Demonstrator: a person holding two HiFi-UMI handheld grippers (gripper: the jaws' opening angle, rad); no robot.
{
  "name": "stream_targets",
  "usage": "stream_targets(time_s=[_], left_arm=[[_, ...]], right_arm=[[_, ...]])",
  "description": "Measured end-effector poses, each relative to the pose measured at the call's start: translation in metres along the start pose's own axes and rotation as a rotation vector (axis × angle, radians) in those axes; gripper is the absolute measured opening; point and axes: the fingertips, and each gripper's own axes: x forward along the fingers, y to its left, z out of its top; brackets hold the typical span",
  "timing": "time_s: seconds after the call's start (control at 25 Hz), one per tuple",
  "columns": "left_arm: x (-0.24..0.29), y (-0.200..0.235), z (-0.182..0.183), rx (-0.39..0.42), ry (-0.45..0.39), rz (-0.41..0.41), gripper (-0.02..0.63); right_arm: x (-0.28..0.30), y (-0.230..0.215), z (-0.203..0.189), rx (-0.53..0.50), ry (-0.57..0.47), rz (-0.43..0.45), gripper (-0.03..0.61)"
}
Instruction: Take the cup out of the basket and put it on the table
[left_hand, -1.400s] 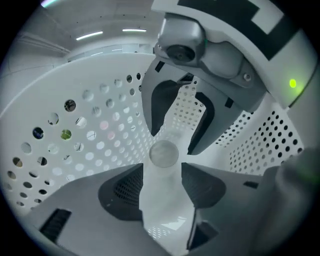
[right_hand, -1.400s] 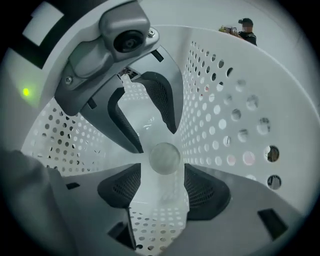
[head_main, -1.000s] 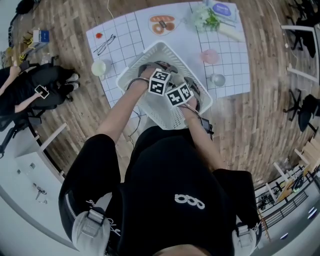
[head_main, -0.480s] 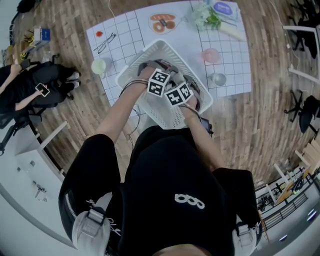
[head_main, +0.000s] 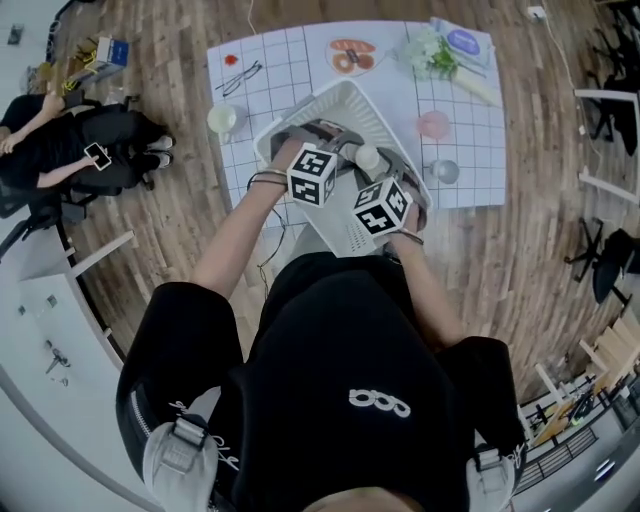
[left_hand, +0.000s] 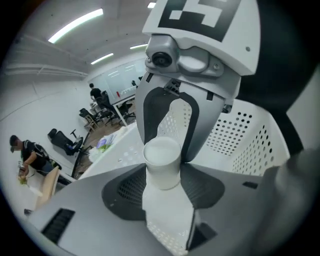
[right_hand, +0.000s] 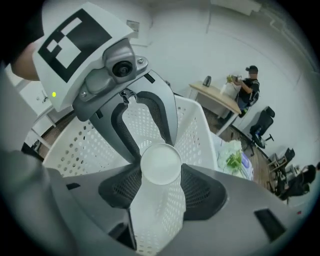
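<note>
Seen from overhead, the white cup (head_main: 366, 157) sits over the basket (head_main: 304, 116); the left gripper (head_main: 350, 150) reaches it toward 1 o'clock and the right gripper (head_main: 382, 168) toward 11, with bare table (head_main: 395, 105) at 1 o'clock beyond. In the left gripper view, the jaws have just been closing and clamp the cup's wall, rim toward 12. In the right gripper view, the jaws clasp the same cup end-on, so its long axis runs along them.

head: overhead, steeply down | gripper views: close, facing each other | shared: cup (left_hand: 161, 161), basket (left_hand: 250, 135)

Left claw (left_hand: 162, 167), jaws just closing, and right claw (right_hand: 161, 172) face each other, both gripping one cup (head_main: 367, 157)
</note>
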Motion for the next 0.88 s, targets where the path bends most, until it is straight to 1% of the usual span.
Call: stream_targets(time_s=[0.12, 0.2, 0.36, 0.48, 0.6, 0.72, 0.84, 0.88], left_arm=[[-0.039, 0.004, 0.011, -0.050, 0.007, 0.107, 0.215], [-0.065, 0.005, 0.017, -0.079, 0.027, 0.191, 0.213], [-0.112, 0.001, 0.022, -0.157, 0.084, 0.357, 0.213], [-0.138, -0.005, 0.024, -0.222, 0.138, 0.464, 0.213], [-0.154, -0.015, 0.028, -0.282, 0.184, 0.551, 0.213], [-0.169, -0.014, 0.024, -0.338, 0.238, 0.642, 0.213], [-0.164, -0.033, 0.038, -0.412, 0.260, 0.674, 0.213], [-0.164, -0.035, 0.040, -0.424, 0.269, 0.682, 0.213]], right_arm=[[-0.030, 0.005, 0.027, -0.116, -0.087, 0.008, 0.249], [-0.050, 0.011, 0.045, -0.201, -0.145, 0.008, 0.249], [-0.082, 0.026, 0.077, -0.379, -0.251, 0.026, 0.249], [-0.099, 0.039, 0.094, -0.505, -0.316, 0.051, 0.249], [-0.112, 0.052, 0.101, -0.616, -0.365, 0.082, 0.249], [-0.117, 0.057, 0.113, -0.729, -0.424, 0.109, 0.249], [-0.127, 0.068, 0.095, -0.791, -0.432, 0.162, 0.249], [-0.130, 0.069, 0.093, -0.805, -0.437, 0.170, 0.249]])
